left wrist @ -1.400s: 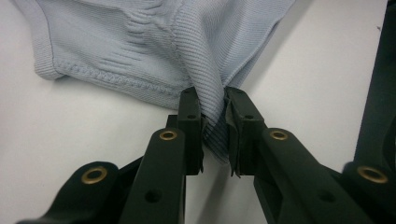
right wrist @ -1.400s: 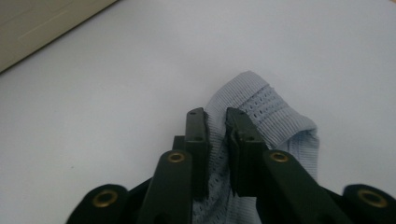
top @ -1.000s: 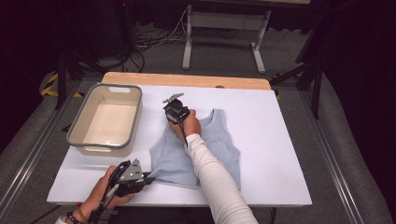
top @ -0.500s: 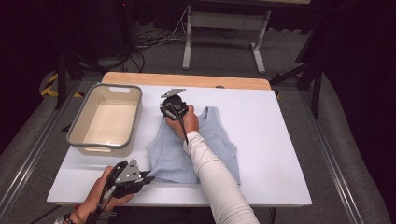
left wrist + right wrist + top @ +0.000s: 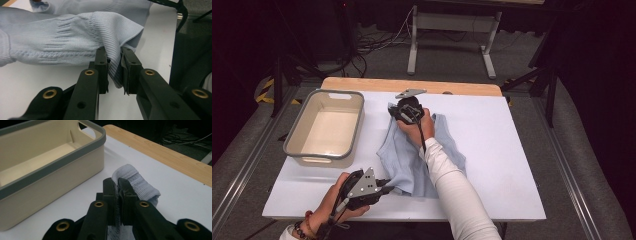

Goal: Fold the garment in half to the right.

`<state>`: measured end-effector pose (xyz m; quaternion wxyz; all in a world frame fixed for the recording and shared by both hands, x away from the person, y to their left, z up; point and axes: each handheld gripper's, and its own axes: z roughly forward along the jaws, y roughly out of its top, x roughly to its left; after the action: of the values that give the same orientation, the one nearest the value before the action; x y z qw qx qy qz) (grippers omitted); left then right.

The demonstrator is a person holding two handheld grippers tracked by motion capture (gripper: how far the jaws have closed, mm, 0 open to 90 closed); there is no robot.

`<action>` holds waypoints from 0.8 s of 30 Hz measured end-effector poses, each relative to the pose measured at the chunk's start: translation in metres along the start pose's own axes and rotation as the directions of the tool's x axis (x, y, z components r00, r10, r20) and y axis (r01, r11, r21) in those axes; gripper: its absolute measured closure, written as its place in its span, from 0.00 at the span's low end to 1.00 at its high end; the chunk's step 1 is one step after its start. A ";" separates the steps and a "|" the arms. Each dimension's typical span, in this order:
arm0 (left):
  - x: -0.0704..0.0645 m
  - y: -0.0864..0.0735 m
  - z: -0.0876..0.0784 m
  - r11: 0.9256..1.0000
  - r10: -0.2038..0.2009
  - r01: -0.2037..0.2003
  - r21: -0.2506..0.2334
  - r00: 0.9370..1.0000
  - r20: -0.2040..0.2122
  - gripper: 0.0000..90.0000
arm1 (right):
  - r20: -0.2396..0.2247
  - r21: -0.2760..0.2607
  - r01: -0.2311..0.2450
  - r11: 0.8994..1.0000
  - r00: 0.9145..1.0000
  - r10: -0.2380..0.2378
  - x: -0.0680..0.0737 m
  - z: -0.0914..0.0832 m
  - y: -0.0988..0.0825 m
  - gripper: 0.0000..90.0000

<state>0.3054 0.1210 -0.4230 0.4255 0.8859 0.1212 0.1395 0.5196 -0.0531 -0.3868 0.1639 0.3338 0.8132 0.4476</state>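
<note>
A light blue knitted tank top (image 5: 439,150) lies on the white table (image 5: 512,150). My left gripper (image 5: 390,189) is at the near edge of the table, shut on the top's lower left hem corner (image 5: 115,66), which hangs pinched between the two jaws of my left gripper (image 5: 115,72). My right gripper (image 5: 396,114) is at the far left of the top, shut on a ribbed shoulder strap (image 5: 140,187). The strap folds over the tips of my right gripper (image 5: 117,188). The top's left edge is lifted off the table between the two grips.
A beige bin with a grey rim (image 5: 324,127) stands empty at the left, close to my right gripper, and its rim (image 5: 57,161) is near in the right gripper view. A wooden strip (image 5: 452,86) runs along the table's far edge. A metal stand (image 5: 449,45) is beyond it.
Both grippers have risen with the cloth in them. The right one moved toward the far edge, the left one slightly right, and the top's left edge now hangs off the table.
</note>
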 end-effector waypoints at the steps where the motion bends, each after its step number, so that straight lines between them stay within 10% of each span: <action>1: 0.001 0.001 0.002 1.000 0.003 -0.003 -0.001 1.000 0.002 0.86 | -0.004 -0.008 -0.008 1.000 1.000 0.008 -0.002 -0.003 0.000 0.94; 24: 0.001 0.046 0.035 0.995 0.079 -0.072 -0.072 0.993 0.093 0.85 | 0.058 -0.070 -0.031 0.997 0.998 0.035 -0.046 -0.070 -0.014 0.94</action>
<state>0.3226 0.0682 -0.4078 0.4553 0.8804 0.0622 0.1172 0.5074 -0.1336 -0.3621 0.1920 0.3543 0.7865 0.4680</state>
